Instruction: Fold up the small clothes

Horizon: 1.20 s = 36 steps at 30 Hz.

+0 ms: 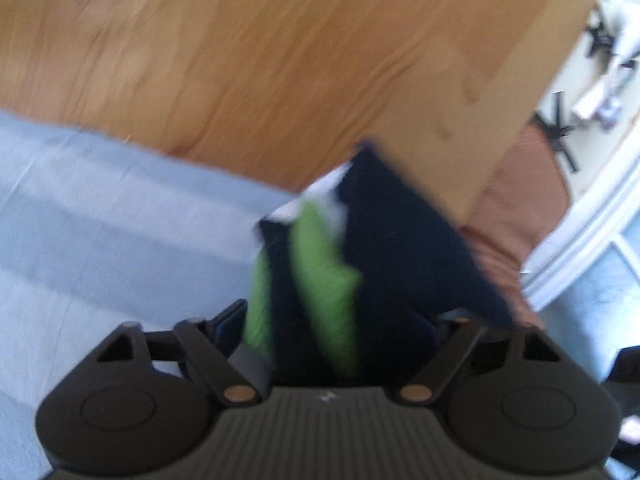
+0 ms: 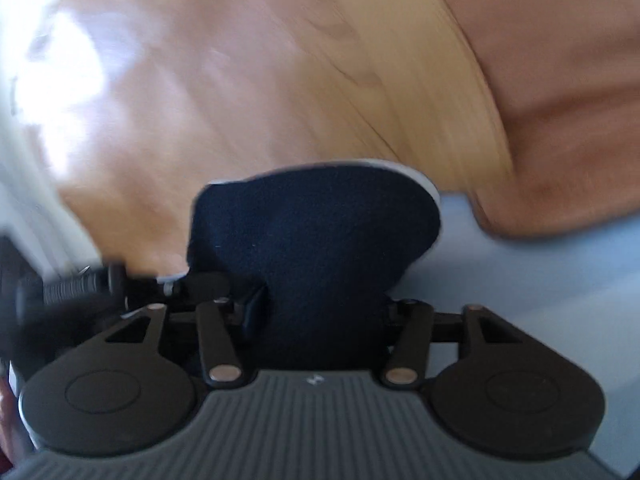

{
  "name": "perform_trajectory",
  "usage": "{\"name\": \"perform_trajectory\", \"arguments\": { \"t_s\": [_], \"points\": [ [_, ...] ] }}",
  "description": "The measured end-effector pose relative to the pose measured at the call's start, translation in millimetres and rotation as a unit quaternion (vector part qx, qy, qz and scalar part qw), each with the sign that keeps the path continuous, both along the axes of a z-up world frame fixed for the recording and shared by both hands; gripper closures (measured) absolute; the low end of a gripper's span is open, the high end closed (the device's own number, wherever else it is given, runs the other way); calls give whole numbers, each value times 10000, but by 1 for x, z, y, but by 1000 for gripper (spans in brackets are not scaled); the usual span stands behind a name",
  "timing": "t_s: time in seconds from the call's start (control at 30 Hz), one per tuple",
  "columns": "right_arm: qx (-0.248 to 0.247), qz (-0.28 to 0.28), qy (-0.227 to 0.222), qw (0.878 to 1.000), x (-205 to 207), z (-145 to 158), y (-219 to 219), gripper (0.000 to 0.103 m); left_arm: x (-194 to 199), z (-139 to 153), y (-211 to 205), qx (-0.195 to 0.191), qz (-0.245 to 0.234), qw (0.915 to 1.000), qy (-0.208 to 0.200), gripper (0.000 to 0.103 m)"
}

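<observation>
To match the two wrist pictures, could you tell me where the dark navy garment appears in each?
Left wrist view: the dark navy garment, with green patches, rises from bottom centre toward the upper right.
Right wrist view: the same garment fills the lower centre as a rounded shape.
Shared landmark: the wooden tabletop behind it.

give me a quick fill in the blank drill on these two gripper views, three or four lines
1. The dark garment between the left gripper's jaws has bright ____ stripes.
2. The table under the clothes is made of ____.
3. In the right wrist view, the cloth in front of the right gripper is navy with a thin ____ edge.
4. The flat sheet beside the garment is pale ____.

Missing words: green; wood; white; blue
</observation>
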State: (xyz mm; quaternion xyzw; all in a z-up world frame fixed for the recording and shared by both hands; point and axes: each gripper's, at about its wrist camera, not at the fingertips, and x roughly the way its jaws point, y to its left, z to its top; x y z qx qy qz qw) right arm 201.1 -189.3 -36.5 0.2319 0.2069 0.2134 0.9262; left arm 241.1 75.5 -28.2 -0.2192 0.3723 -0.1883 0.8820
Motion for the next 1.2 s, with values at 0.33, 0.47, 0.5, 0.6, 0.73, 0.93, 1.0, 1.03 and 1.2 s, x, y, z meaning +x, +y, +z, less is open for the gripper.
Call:
{"name": "perform_trajectory", "arguments": {
  "t_s": [0.33, 0.47, 0.5, 0.6, 0.73, 0.93, 1.0, 1.03, 1.2],
  "points": [
    [188, -593, -162, 9979, -30, -1, -14, 23, -53, 5, 7, 542, 504, 9971, -182, 2],
    [76, -773, -206, 9968, -54, -5, -19, 23, -83, 9, 6, 950, 639, 9931, -243, 0],
    [49, -786, -155, 9968, -61, -7, -21, 23, -91, 10, 6, 1023, 660, 9921, -290, 0],
    [-82, -872, -140, 9961, -90, -11, -26, 23, -110, 12, 6, 1228, 715, 9893, -335, 0],
    [-250, -956, -185, 9949, -124, -16, -29, 23, -128, 13, 0, 1584, 771, 9838, -325, 0],
    [-534, -999, -365, 9929, -156, -20, -23, 23, -158, 16, -15, 2095, 727, 9735, -557, 0],
    [-576, -1048, -388, 9921, -164, -22, -23, 23, -164, 17, -22, 2284, 695, 9691, -629, 0],
    [-584, -1077, -392, 9917, -167, -23, -23, 23, -168, 18, -25, 2363, 680, 9670, -665, 0],
    [-611, -1222, -433, 9897, -185, -26, -24, 23, -177, 18, -30, 2538, 630, 9629, -659, 0]
  ]
}}
